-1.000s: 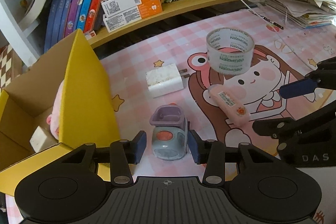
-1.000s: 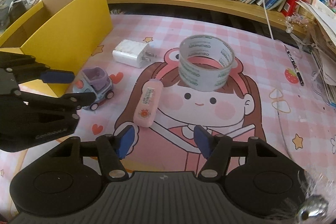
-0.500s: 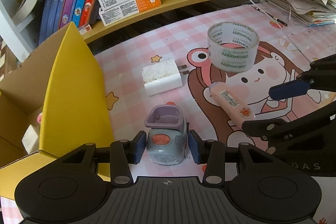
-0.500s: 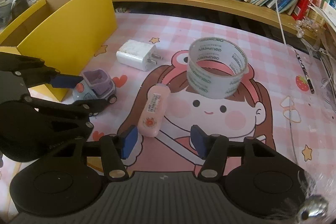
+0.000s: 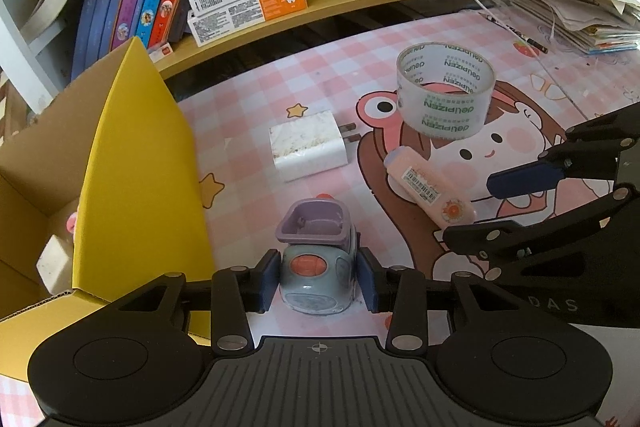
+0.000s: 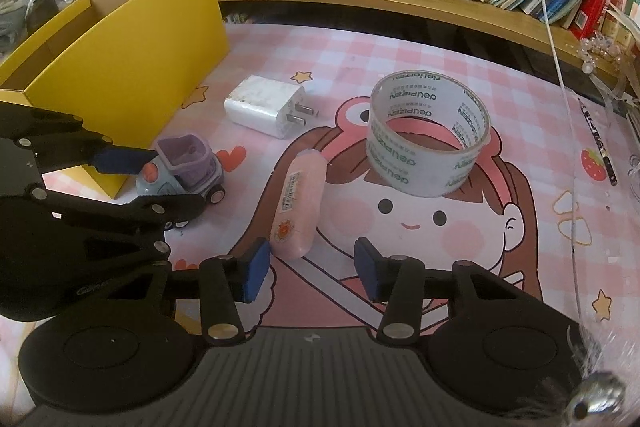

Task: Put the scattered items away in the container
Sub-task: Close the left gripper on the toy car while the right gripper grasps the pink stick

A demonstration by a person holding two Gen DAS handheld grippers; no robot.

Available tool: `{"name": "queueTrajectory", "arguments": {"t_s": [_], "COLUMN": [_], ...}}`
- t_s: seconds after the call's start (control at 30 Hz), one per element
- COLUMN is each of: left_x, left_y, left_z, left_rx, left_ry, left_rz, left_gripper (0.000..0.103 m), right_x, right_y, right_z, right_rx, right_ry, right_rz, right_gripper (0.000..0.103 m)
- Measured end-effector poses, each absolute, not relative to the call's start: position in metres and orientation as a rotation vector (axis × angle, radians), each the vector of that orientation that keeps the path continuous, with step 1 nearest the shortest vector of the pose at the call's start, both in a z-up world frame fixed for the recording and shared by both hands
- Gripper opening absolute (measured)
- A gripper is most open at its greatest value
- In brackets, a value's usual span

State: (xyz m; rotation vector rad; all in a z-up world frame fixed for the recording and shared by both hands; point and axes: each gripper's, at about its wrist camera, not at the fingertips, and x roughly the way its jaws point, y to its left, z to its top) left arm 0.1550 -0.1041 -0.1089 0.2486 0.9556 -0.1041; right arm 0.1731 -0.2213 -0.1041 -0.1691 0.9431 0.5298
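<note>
In my left wrist view, my left gripper (image 5: pixel 319 281) had clamped its pads on the toy truck (image 5: pixel 316 263), just right of the yellow box (image 5: pixel 136 163).

In my right wrist view, my right gripper (image 6: pixel 314 269), jaws just narrowing, stood open and empty, the pink eraser (image 6: pixel 298 203) just beyond its left pad (image 6: pixel 256 273).

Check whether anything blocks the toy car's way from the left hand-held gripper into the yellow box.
Only the box's own near wall. The left hand-held gripper is shut on the toy car right beside the yellow box, with no object between them, so the car must go up over that wall.
</note>
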Motion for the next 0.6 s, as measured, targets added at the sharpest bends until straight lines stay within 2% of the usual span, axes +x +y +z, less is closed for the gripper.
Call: {"name": "queueTrajectory", "arguments": {"t_s": [0.6], "left_x": [0.157], "left_y": [-0.101], "left_z": [-0.106], "left_rx": [0.233], "left_ry": [0.979], "left_rz": [-0.103], "left_gripper": [0.038], "right_x": [0.186], "right_y": [-0.213], "right_z": [-0.107], "right_rx": [-0.211], "right_ry": [0.888], "right_rz": [0.579], "right_gripper": [0.040]}}
